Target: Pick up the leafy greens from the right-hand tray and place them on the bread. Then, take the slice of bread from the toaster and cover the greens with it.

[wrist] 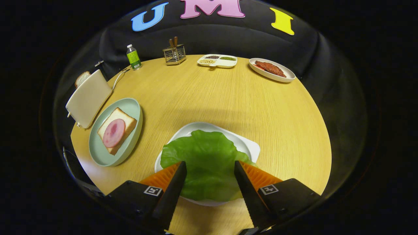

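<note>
Spread wide, the gripper (210, 168) hangs just over the broad, ruffled green lettuce leaf (205, 163), its two fingers standing apart on either side of the leaf's middle and pinching nothing; whether the tips already touch the leaf cannot be told. That leaf lies on the white rounded-square tray (249, 147) on the pale wooden round table (228, 101), covering most of the tray and overhanging its near rim. It looks thin, light and floppy, likely to fold or slip out of a loose grip, so a hold on a bunched part of the leaf or across an edge seems safer than pressing flat on the centre; little force should be needed. Off to the left, beyond the fingers, a square slice of bread (122, 122) topped with a round pink slice of ham (113, 133) sits on a pale green round plate (130, 107), well apart from the tray. Just beside that plate stands a cream toaster (88, 98) with the top of a second bread slice (81, 78) poking out; the rest of the slice is hidden inside. The tray's near part is hidden by leaf and fingers.
</note>
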`<state>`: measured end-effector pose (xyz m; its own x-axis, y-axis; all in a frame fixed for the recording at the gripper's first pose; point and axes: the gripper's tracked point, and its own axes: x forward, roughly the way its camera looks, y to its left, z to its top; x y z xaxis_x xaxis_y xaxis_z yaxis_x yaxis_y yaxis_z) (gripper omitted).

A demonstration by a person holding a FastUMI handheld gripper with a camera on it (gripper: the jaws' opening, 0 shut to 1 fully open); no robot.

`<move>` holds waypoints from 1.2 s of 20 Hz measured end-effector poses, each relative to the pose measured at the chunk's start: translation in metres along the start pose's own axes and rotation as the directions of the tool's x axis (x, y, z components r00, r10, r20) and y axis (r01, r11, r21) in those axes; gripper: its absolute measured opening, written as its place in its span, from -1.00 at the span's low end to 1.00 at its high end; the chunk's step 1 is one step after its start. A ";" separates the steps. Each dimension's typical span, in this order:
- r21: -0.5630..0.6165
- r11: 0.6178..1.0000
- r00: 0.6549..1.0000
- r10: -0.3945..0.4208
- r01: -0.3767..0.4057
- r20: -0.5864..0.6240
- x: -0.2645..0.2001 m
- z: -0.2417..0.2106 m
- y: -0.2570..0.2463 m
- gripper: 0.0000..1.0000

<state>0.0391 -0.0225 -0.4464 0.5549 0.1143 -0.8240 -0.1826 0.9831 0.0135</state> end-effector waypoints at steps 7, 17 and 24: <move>0.035 0.999 0.999 -0.033 0.033 -0.023 -0.002 -0.001 -0.007 -0.03; 0.136 0.989 0.998 -0.047 0.053 -0.045 -0.003 0.004 -0.005 -0.89; 0.220 0.972 0.992 -0.106 0.089 0.070 -0.053 0.049 -0.008 -0.89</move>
<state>0.0507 -0.0297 -0.3751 0.6266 0.0189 -0.7791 0.0500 0.9967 0.0644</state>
